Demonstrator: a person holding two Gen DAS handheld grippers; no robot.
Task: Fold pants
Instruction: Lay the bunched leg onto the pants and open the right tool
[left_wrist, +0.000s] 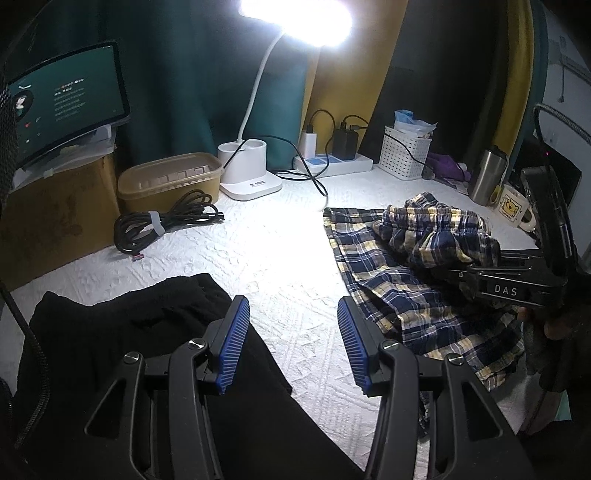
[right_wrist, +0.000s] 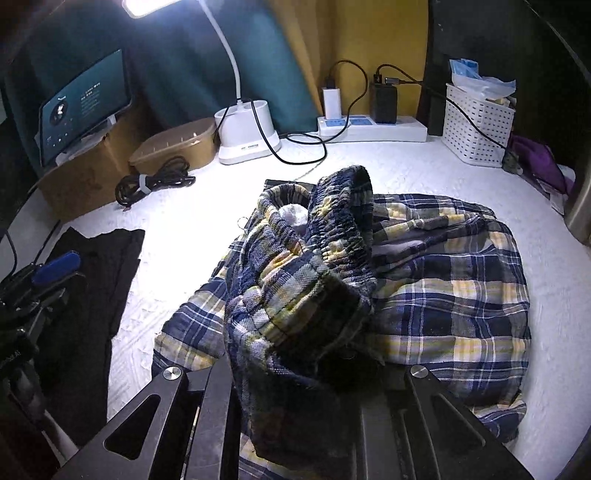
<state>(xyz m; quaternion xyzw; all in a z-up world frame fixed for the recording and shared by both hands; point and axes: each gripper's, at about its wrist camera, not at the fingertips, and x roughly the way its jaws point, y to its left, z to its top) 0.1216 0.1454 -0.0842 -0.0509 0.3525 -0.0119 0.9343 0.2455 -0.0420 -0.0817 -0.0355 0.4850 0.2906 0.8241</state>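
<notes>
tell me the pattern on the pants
Navy, yellow and white plaid pants, clearest in the right wrist view.

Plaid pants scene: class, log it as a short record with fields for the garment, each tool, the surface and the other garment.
garment: plaid pants, crumpled, unfolded
right tool: shut on the plaid pants' elastic waistband, lifted
left tool: open, holding nothing
surface: white textured cover
other garment: black pants, lying under the left tool
</notes>
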